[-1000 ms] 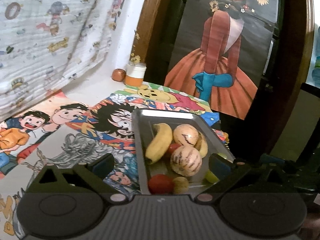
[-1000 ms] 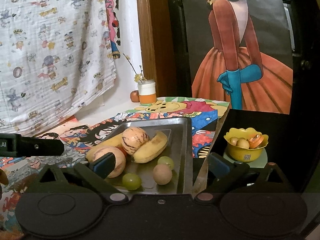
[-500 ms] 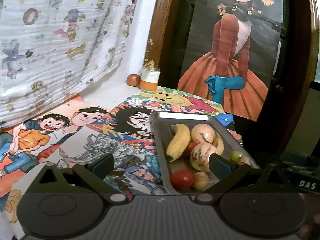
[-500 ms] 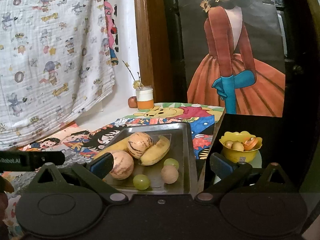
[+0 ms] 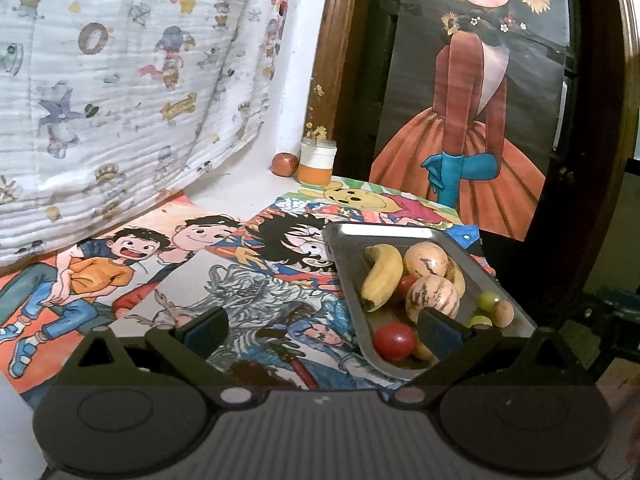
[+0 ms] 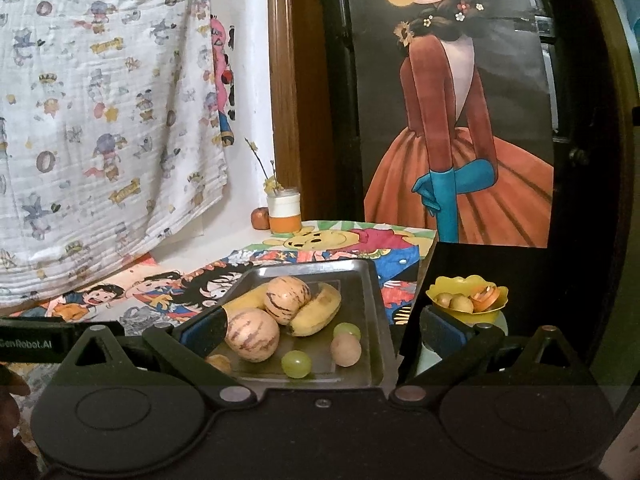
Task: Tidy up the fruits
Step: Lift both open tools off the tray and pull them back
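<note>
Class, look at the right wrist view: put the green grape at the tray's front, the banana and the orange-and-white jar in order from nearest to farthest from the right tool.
1. Green grape: front of the tray, just ahead of the right tool.
2. Banana: mid-tray, behind the grape.
3. Orange-and-white jar: far back by the wall.

A grey metal rectangular tray [image 6: 372, 280] is seen ahead of the black fingers with blue pads [image 6: 202, 330]. Yellow curved bananas [image 6: 316, 314], cream round melons streaked with brown-purple stripes [image 6: 252, 334], pale green grapes [image 6: 296, 364] and a tan round fruit [image 6: 345, 349] are shown in it. Beside the left gripper's right finger a red round tomato [image 5: 394, 341] is seen. A yellow scalloped plastic bowl [image 6: 466, 304] is shown above the right finger, and a brightly coloured cartoon-printed tablecloth [image 5: 168, 264] under everything.
</note>
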A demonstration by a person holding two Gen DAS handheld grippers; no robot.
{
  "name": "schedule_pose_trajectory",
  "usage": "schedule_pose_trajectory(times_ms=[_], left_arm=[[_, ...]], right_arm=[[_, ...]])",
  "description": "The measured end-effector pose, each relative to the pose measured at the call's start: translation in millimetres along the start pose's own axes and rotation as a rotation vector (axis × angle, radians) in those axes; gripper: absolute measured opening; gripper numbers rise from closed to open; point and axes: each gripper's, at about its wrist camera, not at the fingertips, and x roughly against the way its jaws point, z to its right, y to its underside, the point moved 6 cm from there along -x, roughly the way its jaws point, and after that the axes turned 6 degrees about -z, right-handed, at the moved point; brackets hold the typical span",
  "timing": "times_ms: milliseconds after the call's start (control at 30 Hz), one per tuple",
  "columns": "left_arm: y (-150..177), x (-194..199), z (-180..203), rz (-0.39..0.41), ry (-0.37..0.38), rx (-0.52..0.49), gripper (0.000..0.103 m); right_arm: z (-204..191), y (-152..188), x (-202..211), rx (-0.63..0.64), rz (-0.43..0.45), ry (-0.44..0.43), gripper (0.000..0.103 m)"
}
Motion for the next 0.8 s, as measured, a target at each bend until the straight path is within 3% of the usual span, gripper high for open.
schedule_pose_trajectory(times_ms=[800], left_arm=[[12.3, 37.7, -32.6, 0.037, 0.000, -0.018, 0.103]], right_arm=[[-40.5, 16.6, 31.5, 0.009, 0.019, -0.005, 0.102]])
